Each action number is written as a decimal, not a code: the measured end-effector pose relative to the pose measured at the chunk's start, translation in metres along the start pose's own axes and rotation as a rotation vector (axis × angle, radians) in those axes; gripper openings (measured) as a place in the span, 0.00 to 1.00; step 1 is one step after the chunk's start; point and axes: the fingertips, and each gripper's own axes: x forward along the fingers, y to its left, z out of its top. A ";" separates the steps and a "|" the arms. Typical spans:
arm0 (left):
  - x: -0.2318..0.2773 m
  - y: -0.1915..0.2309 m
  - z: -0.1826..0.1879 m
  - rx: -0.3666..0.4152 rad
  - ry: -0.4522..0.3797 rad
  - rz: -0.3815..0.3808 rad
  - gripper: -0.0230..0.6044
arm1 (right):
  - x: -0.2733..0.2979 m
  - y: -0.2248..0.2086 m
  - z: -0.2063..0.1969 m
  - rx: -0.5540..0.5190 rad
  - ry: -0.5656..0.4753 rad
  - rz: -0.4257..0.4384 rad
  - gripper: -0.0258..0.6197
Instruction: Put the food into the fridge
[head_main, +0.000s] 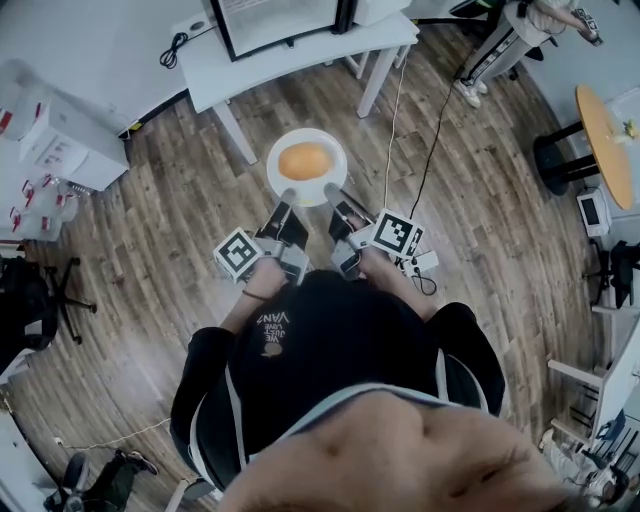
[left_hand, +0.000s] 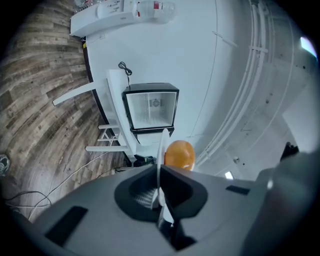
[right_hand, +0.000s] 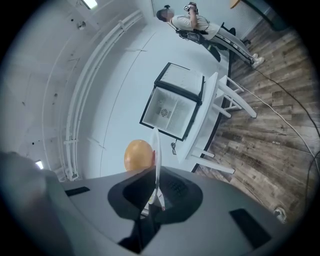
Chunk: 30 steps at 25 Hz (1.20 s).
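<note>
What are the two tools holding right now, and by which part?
Both hold the white plate carrying a round orange food. The left tool clamps its near rim on the left, the right tool its near rim on the right.

A person is holding both arms out ahead of the chest, elbows bent, with the left tongs (head_main: 287, 196) and right tongs (head_main: 331, 190) pointing forward side by side, each pair pinching tight on the near rim of a plate (head_main: 282, 148).
</note>
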 end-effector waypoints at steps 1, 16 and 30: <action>-0.001 0.001 0.004 0.004 0.006 0.002 0.07 | 0.003 0.001 -0.001 0.001 -0.003 0.001 0.08; 0.030 0.001 0.030 -0.015 0.052 -0.022 0.07 | 0.033 0.002 0.021 -0.022 -0.034 -0.013 0.08; 0.077 0.014 0.052 -0.020 0.013 0.012 0.07 | 0.068 -0.018 0.062 -0.011 0.012 -0.014 0.08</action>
